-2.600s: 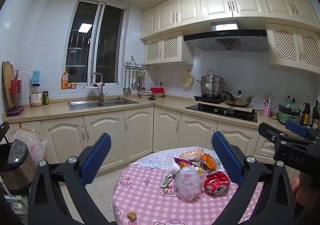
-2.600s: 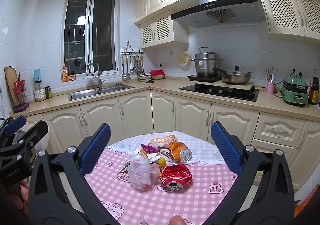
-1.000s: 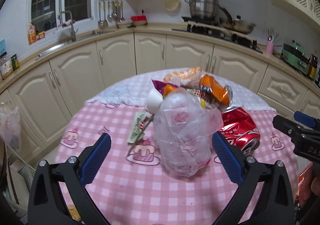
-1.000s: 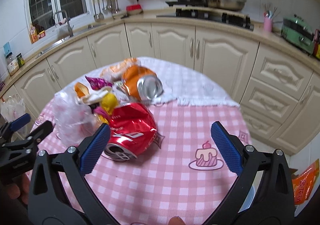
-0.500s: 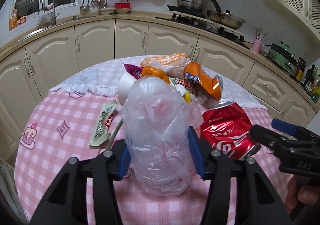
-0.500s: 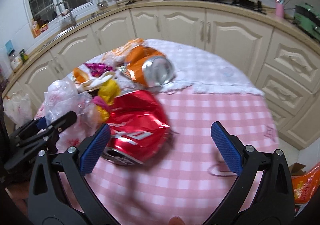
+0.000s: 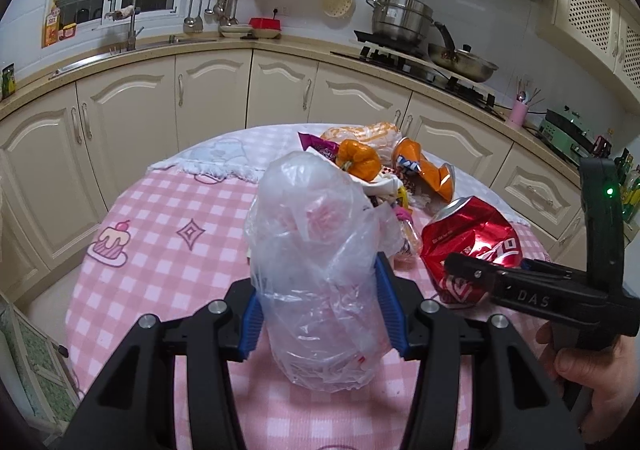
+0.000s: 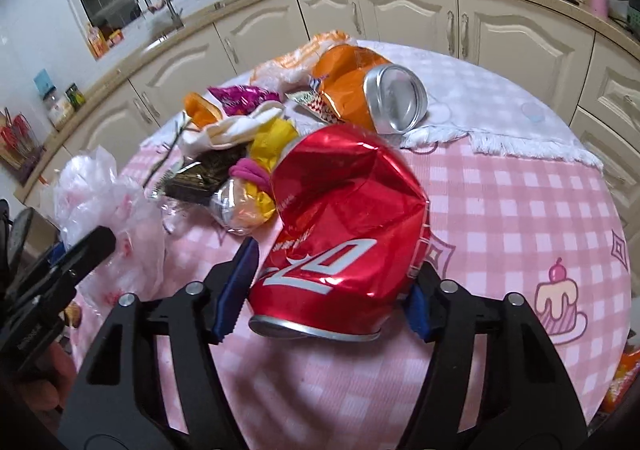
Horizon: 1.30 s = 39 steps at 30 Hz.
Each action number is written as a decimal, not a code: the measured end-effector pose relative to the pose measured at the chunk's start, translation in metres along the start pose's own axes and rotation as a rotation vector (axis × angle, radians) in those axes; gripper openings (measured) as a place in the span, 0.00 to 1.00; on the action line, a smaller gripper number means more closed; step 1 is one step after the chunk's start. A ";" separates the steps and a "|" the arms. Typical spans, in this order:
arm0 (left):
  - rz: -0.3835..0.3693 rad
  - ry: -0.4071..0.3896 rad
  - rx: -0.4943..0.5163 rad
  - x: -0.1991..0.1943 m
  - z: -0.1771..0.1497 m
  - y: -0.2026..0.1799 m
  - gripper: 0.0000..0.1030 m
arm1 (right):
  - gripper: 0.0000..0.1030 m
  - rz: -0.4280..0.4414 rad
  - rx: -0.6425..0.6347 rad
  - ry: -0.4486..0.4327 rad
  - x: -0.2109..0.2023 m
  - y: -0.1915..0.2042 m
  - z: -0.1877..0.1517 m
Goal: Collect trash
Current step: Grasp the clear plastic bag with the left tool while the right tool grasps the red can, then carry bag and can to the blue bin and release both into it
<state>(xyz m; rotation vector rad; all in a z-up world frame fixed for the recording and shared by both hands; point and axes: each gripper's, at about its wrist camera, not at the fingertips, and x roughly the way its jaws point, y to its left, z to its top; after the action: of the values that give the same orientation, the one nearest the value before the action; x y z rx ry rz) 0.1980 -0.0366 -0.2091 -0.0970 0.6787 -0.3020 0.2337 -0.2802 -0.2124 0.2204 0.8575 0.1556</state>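
A pile of trash lies on a round table with a pink checked cloth [image 7: 168, 250]. My left gripper [image 7: 320, 310] is shut on a crumpled clear plastic bag [image 7: 320, 262], its blue pads pressing both sides. My right gripper [image 8: 332, 290] is shut on a crushed red can [image 8: 348, 226]; this can also shows in the left wrist view [image 7: 472, 238]. Behind lie a crushed orange can [image 8: 372, 89], a purple wrapper [image 8: 240, 97], yellow wrappers [image 8: 272, 141] and orange peel [image 7: 358, 159].
A white fringed cloth [image 8: 480, 105] covers the table's far part. Cream kitchen cabinets [image 7: 200, 97] curve behind the table, with a sink [image 7: 128, 45] at left and a stove with pots [image 7: 420, 37] at right. An orange packet [image 8: 624, 378] lies on the floor at right.
My right gripper moved forward and closed on the red can. My left gripper stays shut on the plastic bag, which now sits a little higher; the green wrapper beside it is out of view.
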 end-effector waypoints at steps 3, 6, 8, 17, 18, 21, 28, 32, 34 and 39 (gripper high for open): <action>-0.008 -0.012 -0.003 -0.007 -0.003 0.001 0.48 | 0.57 0.015 0.005 -0.018 -0.009 -0.002 -0.001; -0.014 -0.025 0.007 -0.013 -0.004 -0.001 0.48 | 0.55 0.031 0.012 -0.029 -0.017 -0.006 -0.004; -0.016 -0.034 0.012 -0.017 -0.006 -0.004 0.48 | 0.54 0.042 0.022 -0.041 -0.023 -0.009 -0.005; -0.025 -0.069 0.040 -0.034 -0.002 -0.021 0.48 | 0.53 0.106 0.082 -0.111 -0.054 -0.030 -0.010; -0.030 -0.071 0.045 -0.036 -0.001 -0.025 0.48 | 0.53 0.113 0.090 -0.118 -0.058 -0.031 -0.011; -0.049 -0.079 0.069 -0.039 0.003 -0.041 0.48 | 0.53 0.134 0.121 -0.149 -0.074 -0.043 -0.012; -0.152 -0.092 0.147 -0.043 0.011 -0.101 0.48 | 0.52 0.193 0.222 -0.238 -0.122 -0.096 -0.018; -0.248 -0.080 0.211 -0.040 0.012 -0.154 0.48 | 0.51 0.149 0.299 -0.300 -0.159 -0.149 -0.032; -0.306 -0.061 0.244 -0.034 0.008 -0.184 0.48 | 0.48 0.114 0.339 -0.311 -0.171 -0.175 -0.041; -0.391 0.004 0.314 -0.011 -0.013 -0.248 0.48 | 0.16 0.078 0.434 -0.252 -0.167 -0.230 -0.067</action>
<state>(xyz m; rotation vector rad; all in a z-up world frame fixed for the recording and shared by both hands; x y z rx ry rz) 0.1216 -0.2695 -0.1663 0.0724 0.6067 -0.7802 0.0858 -0.5310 -0.1913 0.6663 0.6230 0.0109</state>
